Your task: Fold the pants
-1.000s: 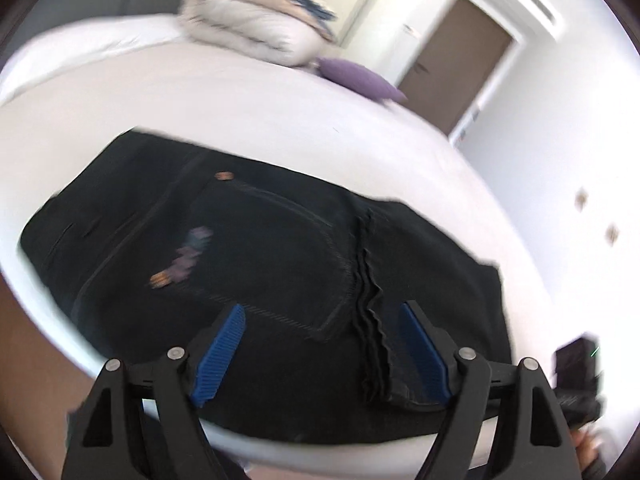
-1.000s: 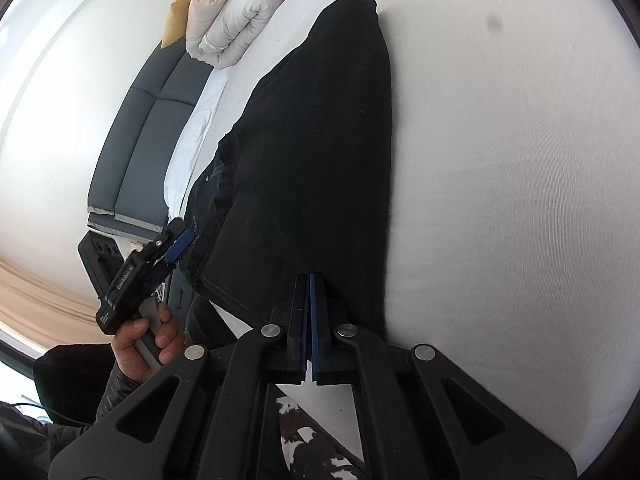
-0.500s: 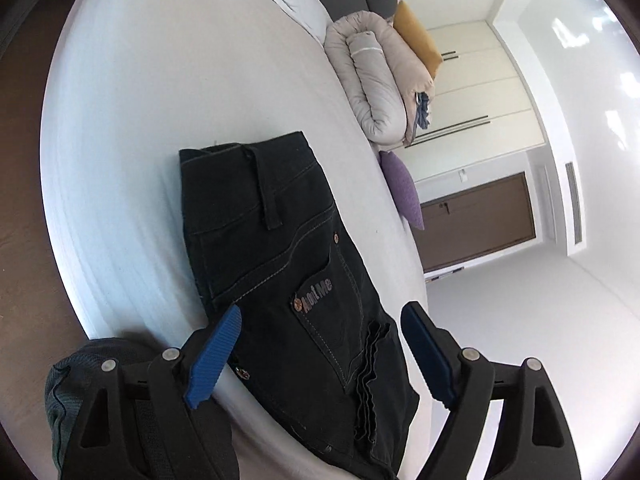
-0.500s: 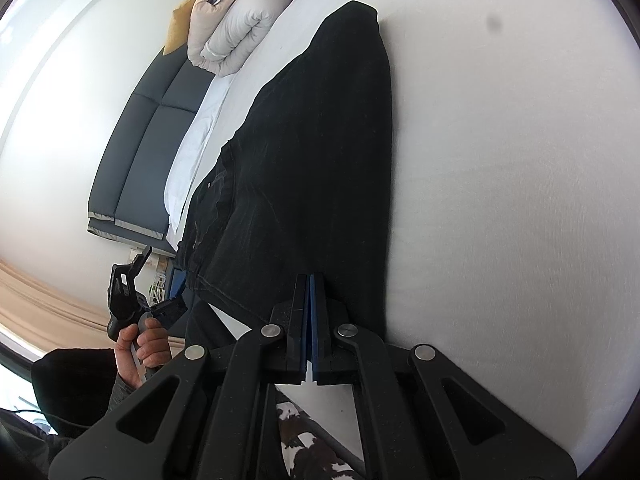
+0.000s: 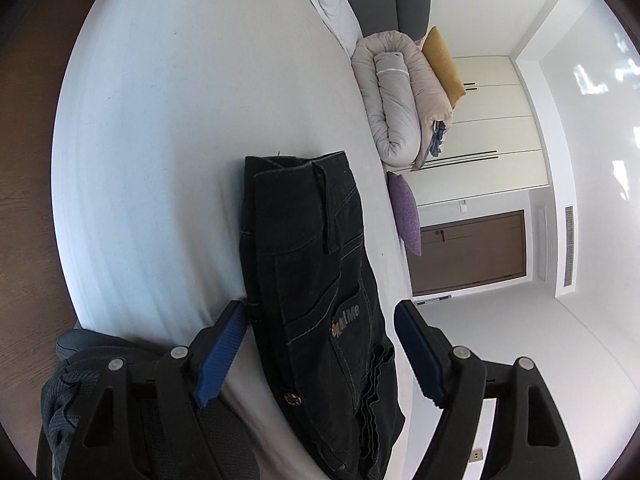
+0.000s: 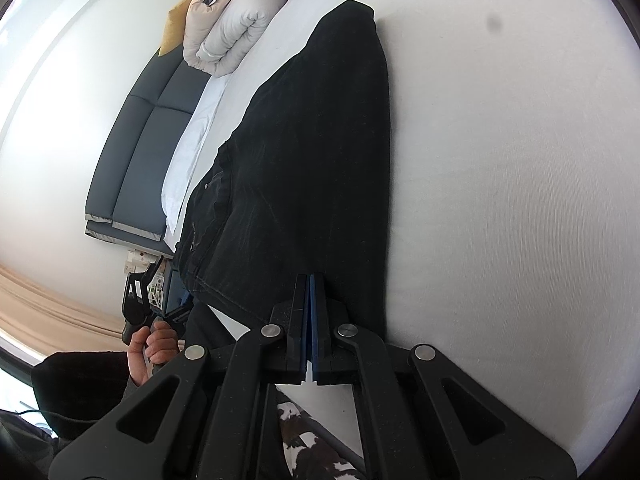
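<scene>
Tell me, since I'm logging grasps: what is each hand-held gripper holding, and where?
The right hand-held gripper pinches the black pants at their near edge. The left hand-held gripper holds nothing, open astride them.

Soft, bright daylight fills both views. Strong fisheye bending curves everything towards dark vignetted corners. Ahead of the fingers, the black pants [image 6: 320, 152] lose detail; focus stays sharp.

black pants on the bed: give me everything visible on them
The black pants look like dark denim, with pale stitching, a belt loop, a back pocket with a lettered tag and a metal rivet. They lie lengthwise on the white bed, seemingly doubled leg on leg. The right gripper is shut on their near edge. The left gripper straddles the waist end, open, not clamping.
</scene>
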Demonstrator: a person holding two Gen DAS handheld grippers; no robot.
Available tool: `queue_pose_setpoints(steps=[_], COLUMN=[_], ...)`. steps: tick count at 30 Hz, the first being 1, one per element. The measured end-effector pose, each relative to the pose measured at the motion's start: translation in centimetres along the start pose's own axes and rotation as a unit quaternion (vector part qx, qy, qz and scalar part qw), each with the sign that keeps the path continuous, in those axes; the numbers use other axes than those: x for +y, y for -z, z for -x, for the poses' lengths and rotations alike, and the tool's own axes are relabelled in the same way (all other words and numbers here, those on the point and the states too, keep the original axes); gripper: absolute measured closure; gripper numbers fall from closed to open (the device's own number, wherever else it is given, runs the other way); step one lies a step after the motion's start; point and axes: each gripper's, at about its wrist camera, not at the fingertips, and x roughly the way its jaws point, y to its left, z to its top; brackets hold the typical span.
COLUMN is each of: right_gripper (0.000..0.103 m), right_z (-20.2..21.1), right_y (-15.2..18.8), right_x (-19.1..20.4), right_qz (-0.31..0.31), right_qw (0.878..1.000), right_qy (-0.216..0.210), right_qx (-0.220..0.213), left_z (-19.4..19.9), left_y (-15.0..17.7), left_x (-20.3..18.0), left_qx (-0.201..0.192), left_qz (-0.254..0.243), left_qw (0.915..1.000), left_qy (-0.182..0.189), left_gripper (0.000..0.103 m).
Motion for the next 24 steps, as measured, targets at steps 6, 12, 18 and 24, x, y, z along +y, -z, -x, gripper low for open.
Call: queue_pose_setpoints(steps=[6, 12, 18, 24], right_gripper=[0.103, 0.103, 0.103, 0.098], right_z=[0.0, 0.1, 0.1, 0.9], right_y=[0.0, 0.0, -0.1, -1.0], right_x=[-0.1, -0.1, -0.3, 2.2], right_qz=[0.001, 0.0, -0.009, 0.0], right_qw=[1.0, 1.0, 1.0, 1.0], right_qy=[-0.001, -0.002, -0.006, 0.012], right_qx=[0.0, 0.0, 0.001, 0.014], left_z=[-1.1, -1.9, -3.6, -3.9], left_y=[-0.6, -1.3, -1.6, -1.3], left_x=[-0.3, 0.0, 0.1, 0.1], left_qx=[0.007, 0.003, 0.013, 0.009], left_qz=[0.006, 0.018, 0.014, -0.003], left_qw=[0.9995, 0.9989, 0.9997, 0.9999], left_qy=[0.03, 0.044, 0.016, -0.01], left_gripper=[0.023, 0.03, 0.075, 0.088])
